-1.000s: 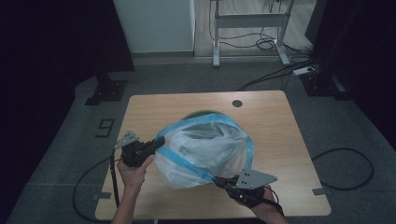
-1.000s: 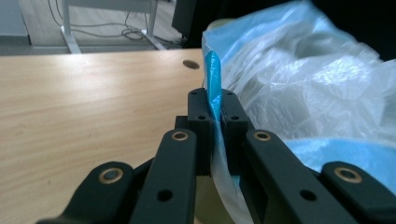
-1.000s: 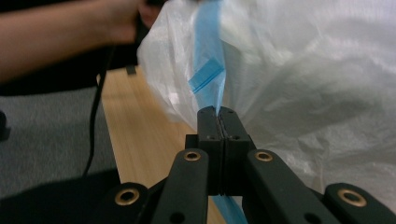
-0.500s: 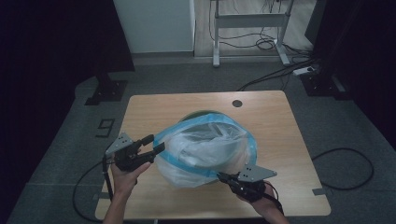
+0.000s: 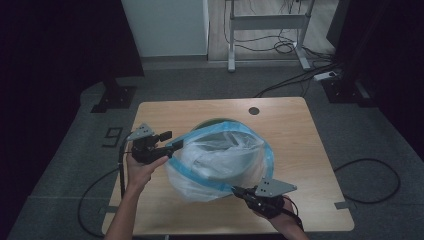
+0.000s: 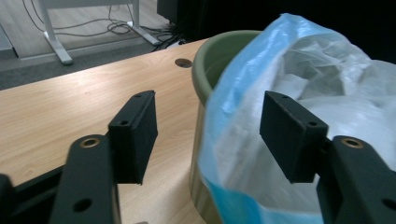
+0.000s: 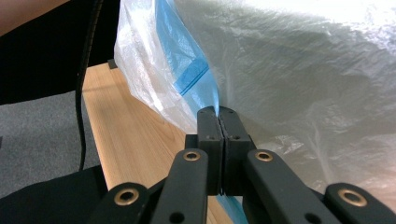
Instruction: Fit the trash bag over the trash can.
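Observation:
A white plastic bag (image 5: 220,160) with a blue rim sits over a green bin (image 5: 210,122) in the middle of the wooden table (image 5: 300,130). My left gripper (image 5: 167,141) is at the bag's left side. Its jaws have just been opening and then drew in a little. In the left gripper view it (image 6: 210,116) stands open, with the blue rim of the bag (image 6: 327,84) and the bin's wall (image 6: 210,51) in the gap, and the pads do not press on them. My right gripper (image 5: 239,191) is shut on the blue rim at the near right, pinching it (image 7: 218,112) below the bag (image 7: 303,70).
A round cable hole (image 5: 254,110) lies at the table's far edge. Behind the table stand a white cabinet (image 5: 165,25) and a metal desk frame (image 5: 265,30). Cables and a power strip (image 5: 327,76) lie on the grey floor.
The left gripper has let go of the bag's rim, opened its jaws and lifted a little toward the far side. The right gripper has stayed shut on the rim in place.

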`<state>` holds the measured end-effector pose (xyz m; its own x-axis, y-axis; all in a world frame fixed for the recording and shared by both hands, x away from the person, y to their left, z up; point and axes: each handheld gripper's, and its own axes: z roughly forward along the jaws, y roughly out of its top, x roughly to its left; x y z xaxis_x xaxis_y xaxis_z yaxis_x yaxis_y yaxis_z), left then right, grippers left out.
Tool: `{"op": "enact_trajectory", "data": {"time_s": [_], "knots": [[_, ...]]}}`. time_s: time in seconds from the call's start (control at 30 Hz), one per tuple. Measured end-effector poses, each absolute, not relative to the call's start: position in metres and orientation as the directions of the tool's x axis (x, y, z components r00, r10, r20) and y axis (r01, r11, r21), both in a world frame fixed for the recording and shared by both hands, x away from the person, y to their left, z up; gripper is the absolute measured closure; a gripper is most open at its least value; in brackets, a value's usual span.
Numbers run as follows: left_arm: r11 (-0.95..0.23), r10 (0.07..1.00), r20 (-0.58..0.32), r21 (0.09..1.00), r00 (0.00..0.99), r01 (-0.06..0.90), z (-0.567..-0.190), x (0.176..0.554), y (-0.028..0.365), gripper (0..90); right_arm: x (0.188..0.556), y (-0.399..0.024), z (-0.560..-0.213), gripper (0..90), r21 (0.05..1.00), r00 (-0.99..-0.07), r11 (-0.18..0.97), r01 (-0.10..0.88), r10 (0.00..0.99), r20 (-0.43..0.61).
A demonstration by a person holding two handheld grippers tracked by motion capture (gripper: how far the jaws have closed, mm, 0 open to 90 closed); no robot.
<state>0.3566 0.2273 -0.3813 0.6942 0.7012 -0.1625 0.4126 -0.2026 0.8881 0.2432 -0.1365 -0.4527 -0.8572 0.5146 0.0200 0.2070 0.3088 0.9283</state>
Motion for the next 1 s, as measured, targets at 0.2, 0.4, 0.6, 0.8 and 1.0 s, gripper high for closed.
{"op": "enact_trajectory", "data": {"time_s": [0.2,0.4,0.6,0.8,1.0], "knots": [[-0.210,0.710,-0.159,0.882,0.686,0.422,-0.388,0.366,0.224,54.3,0.242,-0.139,-0.454,87.6,0.930,-0.856,0.308,0.203,0.516,0.016],[-0.224,0.697,-0.146,0.886,0.702,0.406,-0.393,0.364,0.220,78.0,0.239,-0.140,-0.454,83.6,0.932,-0.859,0.306,0.193,0.511,0.010],[-0.239,0.696,-0.118,0.892,0.708,0.384,-0.392,0.360,0.217,90.0,0.226,-0.148,-0.437,58.5,0.962,-0.855,0.238,0.136,0.519,-0.007],[-0.221,0.709,-0.110,0.903,0.697,0.367,-0.388,0.357,0.216,90.0,0.235,-0.174,-0.402,50.3,0.978,-0.792,0.187,0.095,0.609,-0.039],[-0.204,0.718,-0.105,0.914,0.688,0.352,-0.387,0.355,0.214,90.0,0.285,-0.195,-0.390,46.4,0.976,-0.702,0.164,0.146,0.712,-0.015]]}}
